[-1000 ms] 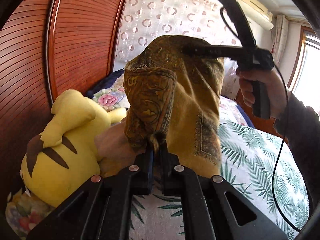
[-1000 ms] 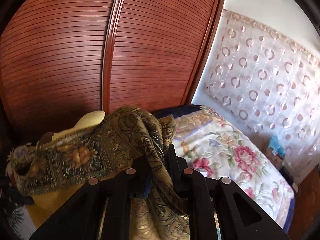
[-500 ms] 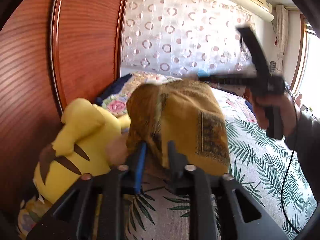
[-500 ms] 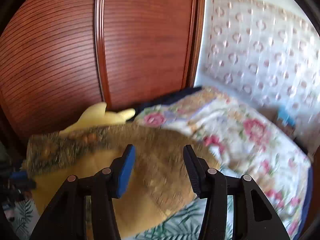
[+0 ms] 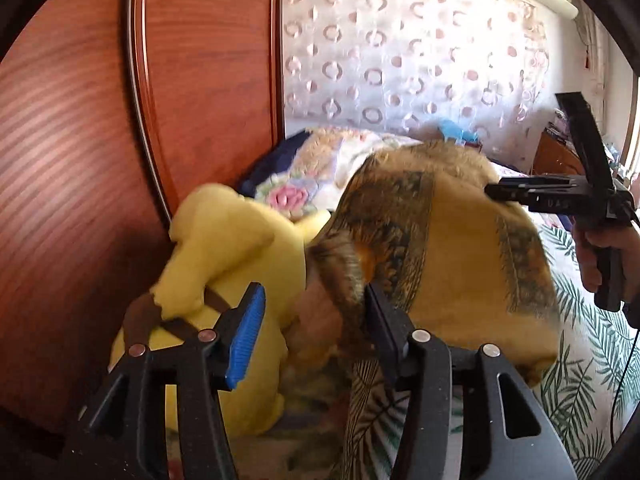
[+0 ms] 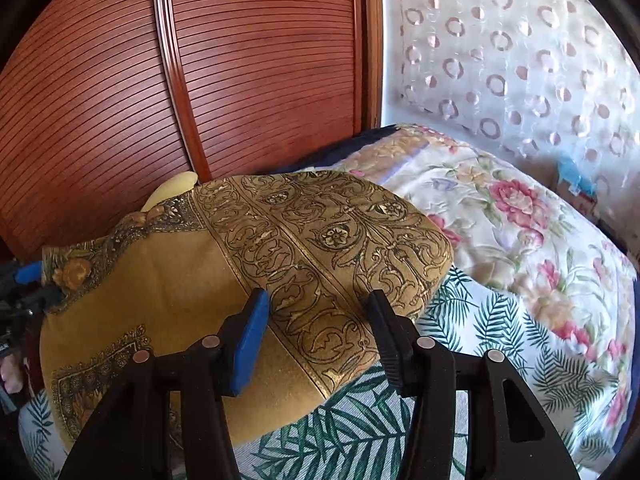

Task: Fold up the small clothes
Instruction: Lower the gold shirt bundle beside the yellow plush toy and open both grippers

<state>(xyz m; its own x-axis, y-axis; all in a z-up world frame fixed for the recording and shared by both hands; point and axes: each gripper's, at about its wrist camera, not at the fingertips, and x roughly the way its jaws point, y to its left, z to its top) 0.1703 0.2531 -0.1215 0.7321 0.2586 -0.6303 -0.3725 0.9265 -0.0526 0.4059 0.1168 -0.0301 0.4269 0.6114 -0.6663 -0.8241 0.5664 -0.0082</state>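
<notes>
One gold patterned cloth [image 6: 248,280] lay on leaf-print bedsheet [image 6: 500,340]; one yellow plush [image 5: 228,264] beside. Left gripper [image 5: 312,320], right gripper [image 6: 316,320]: jaws apart, having released cloth clamped second earlier.

Left black two-finger gripper [image 5: 310,320], lower centre of the left wrist view: jaws spread wide, blue pad on the left finger, plain black right finger, nothing clamped btwn them. Right black two-finger gripper [image 6: 316,324], lower centre of its own view, likewise gapes w/ fingers well apart. In the left wrist view the right gripper [image 5: 494,192] shows at right edge, pointing left approx. level; the bare right hand [image 5: 600,256] wraps its handle (knuckles toward the camera).
</notes>
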